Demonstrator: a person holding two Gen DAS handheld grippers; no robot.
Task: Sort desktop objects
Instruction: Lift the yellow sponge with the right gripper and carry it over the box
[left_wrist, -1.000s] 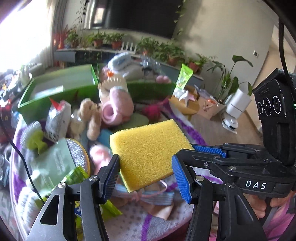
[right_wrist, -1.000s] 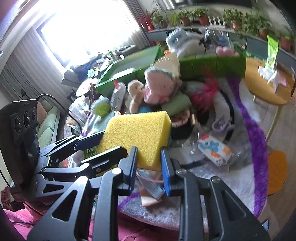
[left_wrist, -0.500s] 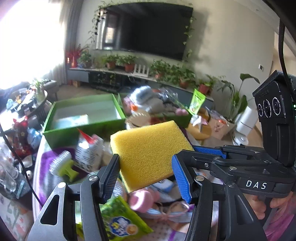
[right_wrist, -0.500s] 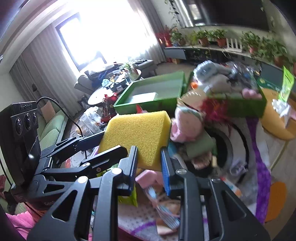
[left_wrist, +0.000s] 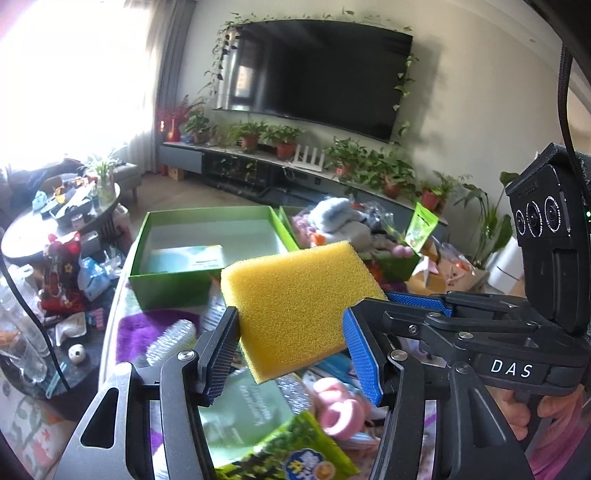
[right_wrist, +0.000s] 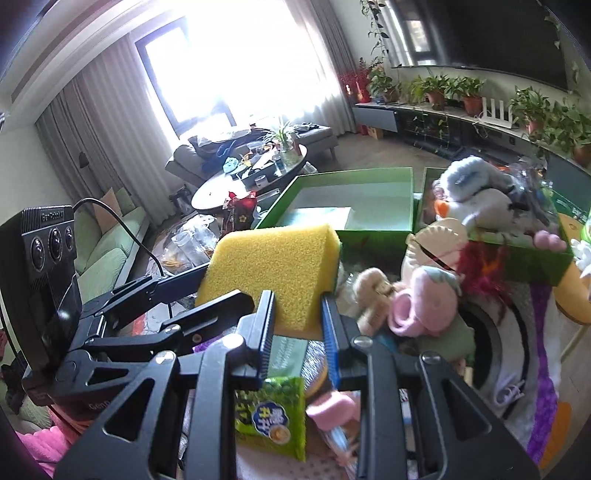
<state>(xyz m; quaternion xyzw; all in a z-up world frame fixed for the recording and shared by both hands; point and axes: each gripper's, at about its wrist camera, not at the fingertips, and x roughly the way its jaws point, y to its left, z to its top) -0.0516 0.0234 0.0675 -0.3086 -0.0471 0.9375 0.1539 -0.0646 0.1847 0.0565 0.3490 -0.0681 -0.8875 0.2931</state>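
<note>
Coarse, porous yellow foam sponge (left_wrist: 299, 306); matt black plastic tongs (left_wrist: 291, 350) with ribbed blue pads (left_wrist: 360, 354); glossy green snack packet (right_wrist: 271, 417); matt green cardboard box (left_wrist: 170, 284); fuzzy plush toys (right_wrist: 424, 302).

A table covered in a purple-and-white fuzzy cloth (left_wrist: 138, 328) carries the clutter. On it stand two green boxes side by side: the left box (left_wrist: 173, 275) holds a pale packet, the right box (right_wrist: 532, 258) is heaped with plush toys. Nearer lie a green snack packet (right_wrist: 273, 419), a pink plush (right_wrist: 421, 302) and a pale green pouch (left_wrist: 243, 413)
</note>
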